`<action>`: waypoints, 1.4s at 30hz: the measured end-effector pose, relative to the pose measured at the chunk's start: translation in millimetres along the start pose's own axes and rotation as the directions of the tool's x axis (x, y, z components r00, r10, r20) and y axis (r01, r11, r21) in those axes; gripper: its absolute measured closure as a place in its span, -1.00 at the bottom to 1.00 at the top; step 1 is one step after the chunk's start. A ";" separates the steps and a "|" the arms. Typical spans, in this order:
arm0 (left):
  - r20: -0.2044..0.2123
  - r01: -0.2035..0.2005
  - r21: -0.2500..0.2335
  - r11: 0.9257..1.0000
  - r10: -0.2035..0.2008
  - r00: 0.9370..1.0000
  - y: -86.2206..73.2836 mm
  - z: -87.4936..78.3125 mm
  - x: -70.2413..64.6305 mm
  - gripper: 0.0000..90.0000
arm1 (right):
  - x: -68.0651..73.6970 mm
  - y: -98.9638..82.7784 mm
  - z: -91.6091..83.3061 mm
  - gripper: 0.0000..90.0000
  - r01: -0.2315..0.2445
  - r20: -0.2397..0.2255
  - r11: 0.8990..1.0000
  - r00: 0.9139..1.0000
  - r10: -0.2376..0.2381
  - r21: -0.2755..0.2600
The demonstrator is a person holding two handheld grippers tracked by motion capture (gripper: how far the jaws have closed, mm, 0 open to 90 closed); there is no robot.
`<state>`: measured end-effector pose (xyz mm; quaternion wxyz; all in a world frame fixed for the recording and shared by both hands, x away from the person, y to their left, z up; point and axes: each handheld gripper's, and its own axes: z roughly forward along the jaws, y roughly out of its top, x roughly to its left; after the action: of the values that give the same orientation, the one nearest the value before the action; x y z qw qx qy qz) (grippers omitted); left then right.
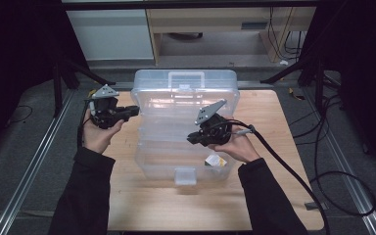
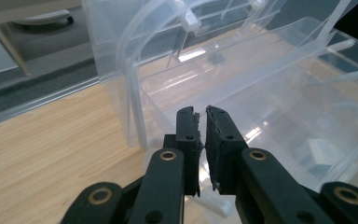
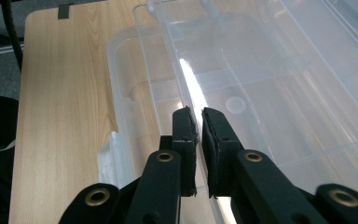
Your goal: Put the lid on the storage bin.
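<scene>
A clear plastic organiser box [image 1: 166, 147] lies open on the wooden table [image 1: 267, 117], its lid [image 1: 184, 88] folded back at the far side. My left gripper [image 1: 136, 109] hovers just left of the box, level with the hinge, jaws together and empty. In the left gripper view the left gripper [image 2: 202, 112] points into the box's compartments [image 2: 279, 107]. My right gripper [image 1: 190, 139] hangs over the middle of the box, shut with nothing between its pads. In the right gripper view the right gripper [image 3: 196, 113] sits above a divider wall [image 3: 191, 88]. A small yellow-and-white item [image 1: 215, 160] lies in the near right compartment.
The box's front latch [image 1: 185, 175] faces the near table edge. Black cables [image 1: 333, 176] loop on the floor at the right. Dark stand legs [image 1: 73, 73] rise at the back left and right. Bare tabletop shows in front of the box and to its right.
</scene>
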<state>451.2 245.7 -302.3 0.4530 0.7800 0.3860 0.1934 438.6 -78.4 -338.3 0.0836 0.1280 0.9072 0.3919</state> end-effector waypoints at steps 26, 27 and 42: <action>0.009 -0.029 -0.002 1.000 0.029 1.000 -15.0 -2.7 0.0 0.97 | 18.6 -12.9 -21.6 0.69 -0.007 0.065 0.995 0.998 0.014 -0.097; 0.010 -0.034 0.001 0.999 0.034 0.999 -15.6 -3.6 -0.3 0.97 | 18.1 -14.6 -25.5 0.68 -0.018 0.074 0.994 0.997 0.026 -0.112; 0.031 -0.082 0.042 0.996 0.080 0.996 -45.0 -5.7 -16.9 0.98 | 4.7 -80.1 -71.4 0.74 -0.227 0.237 0.949 0.931 0.277 -0.218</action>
<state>417.6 248.9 -337.1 0.4334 0.8073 0.3515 0.1919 402.7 -179.2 -348.7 0.1642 0.2866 0.8229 0.4623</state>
